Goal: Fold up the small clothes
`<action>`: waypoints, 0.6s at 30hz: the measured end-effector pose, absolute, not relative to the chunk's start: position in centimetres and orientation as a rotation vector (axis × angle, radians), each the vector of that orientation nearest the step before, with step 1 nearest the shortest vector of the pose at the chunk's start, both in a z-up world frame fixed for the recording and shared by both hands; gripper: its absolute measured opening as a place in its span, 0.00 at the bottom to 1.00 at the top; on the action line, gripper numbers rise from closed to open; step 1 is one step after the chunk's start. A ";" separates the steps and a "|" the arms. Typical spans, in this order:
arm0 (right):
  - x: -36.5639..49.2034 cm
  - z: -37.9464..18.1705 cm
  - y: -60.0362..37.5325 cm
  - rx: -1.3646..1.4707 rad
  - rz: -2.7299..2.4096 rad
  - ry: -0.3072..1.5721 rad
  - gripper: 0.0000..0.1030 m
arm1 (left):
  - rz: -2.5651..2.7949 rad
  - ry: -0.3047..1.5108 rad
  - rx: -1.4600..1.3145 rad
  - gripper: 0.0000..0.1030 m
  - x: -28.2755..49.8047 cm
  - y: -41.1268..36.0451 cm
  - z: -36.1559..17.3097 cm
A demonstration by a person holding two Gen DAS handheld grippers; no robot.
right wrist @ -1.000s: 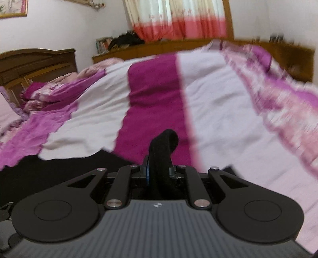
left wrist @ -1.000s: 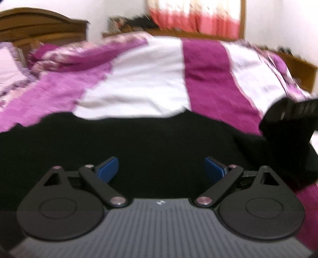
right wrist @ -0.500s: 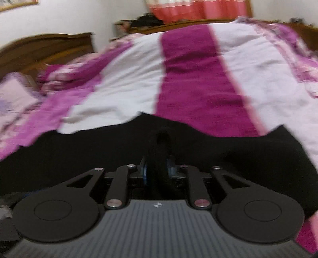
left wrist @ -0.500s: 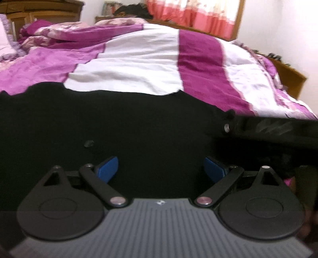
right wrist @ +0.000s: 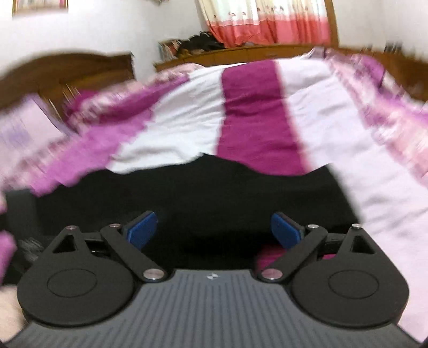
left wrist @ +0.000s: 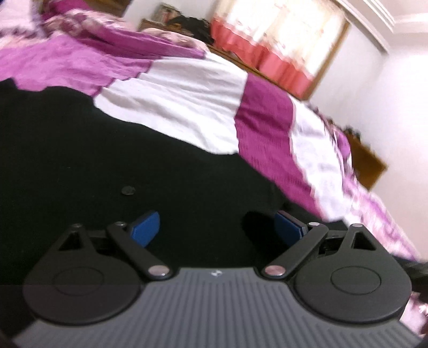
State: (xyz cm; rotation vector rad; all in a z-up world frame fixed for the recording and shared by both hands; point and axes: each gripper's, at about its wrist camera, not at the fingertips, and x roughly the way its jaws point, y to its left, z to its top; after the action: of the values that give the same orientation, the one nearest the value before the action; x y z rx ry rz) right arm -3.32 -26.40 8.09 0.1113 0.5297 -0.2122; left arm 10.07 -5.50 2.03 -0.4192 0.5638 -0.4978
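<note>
A black garment (left wrist: 107, 150) lies spread on the bed, with a small dark button (left wrist: 127, 190) on it. It also shows in the right wrist view (right wrist: 214, 192). My left gripper (left wrist: 218, 227) is open and empty, low over the garment, its blue pads (left wrist: 145, 227) wide apart. My right gripper (right wrist: 214, 231) is open and empty, just above the garment's near right part, with its blue pads (right wrist: 141, 230) apart. Both views are blurred by motion.
The bed carries a magenta, white and pink striped cover (right wrist: 254, 107). A wooden headboard (right wrist: 67, 69) stands at the left, a wooden ledge (right wrist: 240, 50) and a red-hemmed curtain (right wrist: 267, 24) behind the bed.
My right gripper was shut on a fold of the black garment; it has opened and let it go onto the bed. The left gripper stayed open and tilted.
</note>
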 end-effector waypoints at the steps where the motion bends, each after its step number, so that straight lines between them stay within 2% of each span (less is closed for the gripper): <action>1: -2.9 8.1 -26.9 0.087 -0.242 0.549 0.94 | -0.514 0.578 -0.477 0.91 10.0 -5.1 2.3; 5: -0.5 7.7 -29.6 0.027 -0.310 0.594 0.91 | -0.591 0.712 -0.609 0.91 11.3 -5.8 2.4; 8: 1.1 7.4 -31.4 0.046 -0.365 0.619 0.83 | -0.672 0.838 -0.716 0.91 13.3 -7.2 1.4; 13: 2.4 5.8 -33.2 0.141 -0.409 0.758 0.83 | -0.675 0.889 -0.630 0.89 15.0 -10.7 1.6; 14: 2.4 5.6 -33.3 0.143 -0.413 0.775 0.83 | -0.659 0.893 -0.609 0.83 15.0 -11.3 1.9; 15: 2.4 5.6 -33.4 0.146 -0.416 0.778 0.83 | -0.648 0.905 -0.582 0.44 15.0 -11.9 2.1; 16: 2.2 5.7 -33.5 0.151 -0.417 0.775 0.83 | -0.629 0.939 -0.556 0.11 15.0 -12.4 1.9; 18: 2.0 6.1 -33.5 0.155 -0.408 0.768 0.83 | -0.596 0.959 -0.565 0.11 14.7 -12.5 1.3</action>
State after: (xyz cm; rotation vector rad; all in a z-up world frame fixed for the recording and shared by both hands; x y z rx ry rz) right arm 2.03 -33.46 6.06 0.1549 0.7684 -0.4076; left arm 14.75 -12.45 1.28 -0.5650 0.9595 -0.5957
